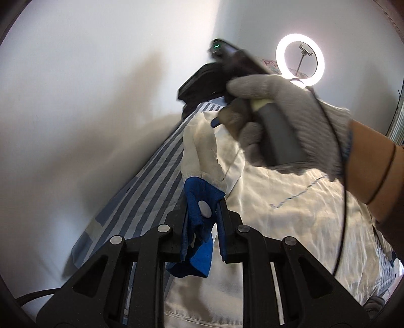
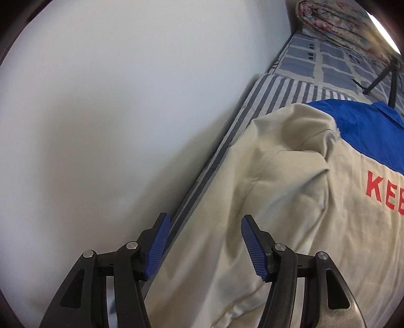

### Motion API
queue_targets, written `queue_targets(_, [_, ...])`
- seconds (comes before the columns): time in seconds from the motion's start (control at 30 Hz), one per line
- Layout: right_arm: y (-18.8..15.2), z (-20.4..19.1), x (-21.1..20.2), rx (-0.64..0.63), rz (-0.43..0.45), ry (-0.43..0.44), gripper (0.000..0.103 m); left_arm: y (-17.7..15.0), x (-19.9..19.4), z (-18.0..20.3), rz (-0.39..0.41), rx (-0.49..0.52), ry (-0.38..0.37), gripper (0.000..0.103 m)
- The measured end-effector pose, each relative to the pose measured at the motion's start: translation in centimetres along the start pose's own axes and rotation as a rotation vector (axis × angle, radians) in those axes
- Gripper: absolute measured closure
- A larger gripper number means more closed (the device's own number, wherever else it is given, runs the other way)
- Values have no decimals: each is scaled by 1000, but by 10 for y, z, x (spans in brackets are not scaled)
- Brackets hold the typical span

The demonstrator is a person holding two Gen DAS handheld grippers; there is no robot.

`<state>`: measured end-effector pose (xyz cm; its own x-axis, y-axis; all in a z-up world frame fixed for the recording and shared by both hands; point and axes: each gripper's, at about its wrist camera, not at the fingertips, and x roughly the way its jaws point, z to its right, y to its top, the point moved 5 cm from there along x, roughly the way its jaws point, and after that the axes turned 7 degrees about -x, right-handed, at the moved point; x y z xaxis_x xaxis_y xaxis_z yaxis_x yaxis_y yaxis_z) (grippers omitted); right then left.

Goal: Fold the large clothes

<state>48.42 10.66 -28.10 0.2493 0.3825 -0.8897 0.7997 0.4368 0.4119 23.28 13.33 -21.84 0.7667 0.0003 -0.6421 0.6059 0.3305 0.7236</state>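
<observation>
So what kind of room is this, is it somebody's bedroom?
Probably a bedroom. The cream and blue jacket lies on a bed with a striped sheet pushed against a plain white wall, and a rolled quilt sits at the far end. A ring light suggests it's set up for filming.

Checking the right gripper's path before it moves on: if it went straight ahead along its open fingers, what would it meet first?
Most likely the cream jacket spread on the striped bed, since the open right gripper aims at its near edge; depth is unclear.
</observation>
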Motion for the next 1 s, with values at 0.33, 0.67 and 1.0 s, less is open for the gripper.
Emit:
queue_targets(0.33, [-10, 19, -44, 46, 95, 109, 103, 0, -18, 17, 60, 122, 13, 86])
queue_targets(0.67, [-103, 118, -127, 232, 222, 202, 103, -41, -49, 84, 49, 341, -102, 87])
queue_targets(1.0, [-189, 220, -118, 472, 235, 210, 103, -99, -58, 116, -162, 325, -268, 60])
